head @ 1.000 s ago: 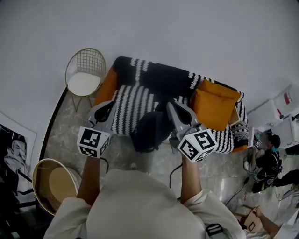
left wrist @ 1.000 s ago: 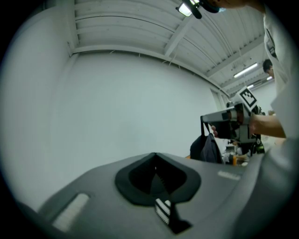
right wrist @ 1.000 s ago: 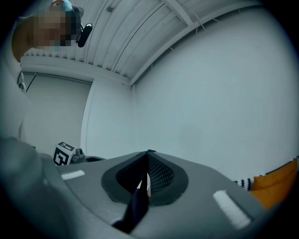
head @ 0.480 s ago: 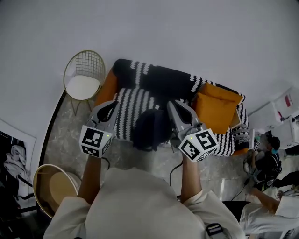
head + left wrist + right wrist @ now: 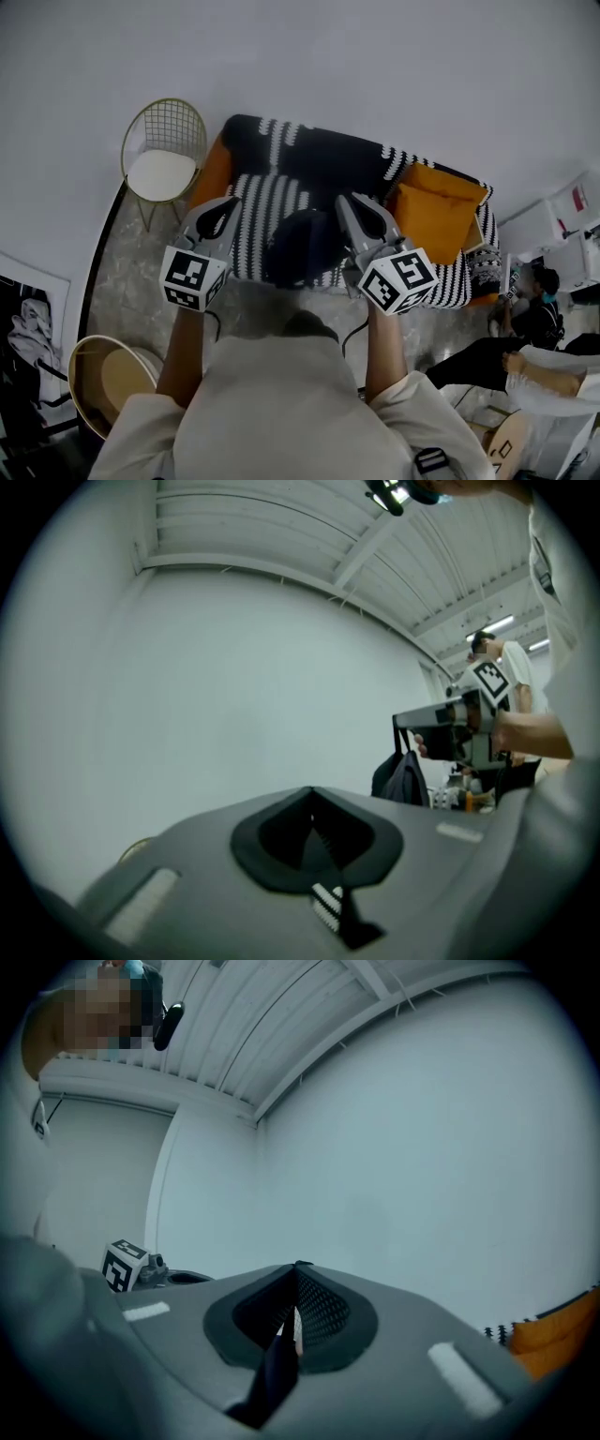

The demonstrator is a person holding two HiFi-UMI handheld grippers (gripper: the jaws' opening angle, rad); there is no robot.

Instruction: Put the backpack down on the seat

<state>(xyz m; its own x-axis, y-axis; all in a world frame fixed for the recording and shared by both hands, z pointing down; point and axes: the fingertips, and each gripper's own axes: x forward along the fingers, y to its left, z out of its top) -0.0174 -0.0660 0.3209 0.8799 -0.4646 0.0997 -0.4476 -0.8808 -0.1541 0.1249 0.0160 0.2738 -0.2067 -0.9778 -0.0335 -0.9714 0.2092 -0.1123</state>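
A dark backpack [image 5: 302, 246] hangs between my two grippers, above the front edge of the sofa seat [image 5: 265, 200], which is covered by a black-and-white striped blanket. My right gripper [image 5: 361, 208] is shut on a dark strap [image 5: 274, 1377] of the backpack. The left gripper view shows the backpack [image 5: 405, 778] dangling from the right gripper [image 5: 448, 731]. My left gripper [image 5: 225, 208] is also shut, with a dark strap end bearing white stripes [image 5: 330, 904] pinched in its jaws [image 5: 311, 795]. The bag's underside is hidden.
Orange cushions [image 5: 433, 211] lie at the sofa's right end. A gold wire chair [image 5: 164, 159] stands left of the sofa. A round basket [image 5: 103, 375] sits on the floor at lower left. People [image 5: 534, 323] sit on the floor at far right.
The backpack and both grippers have edged forward, so the bag now hangs more over the seat's front edge. A person at the right has stretched further into view.
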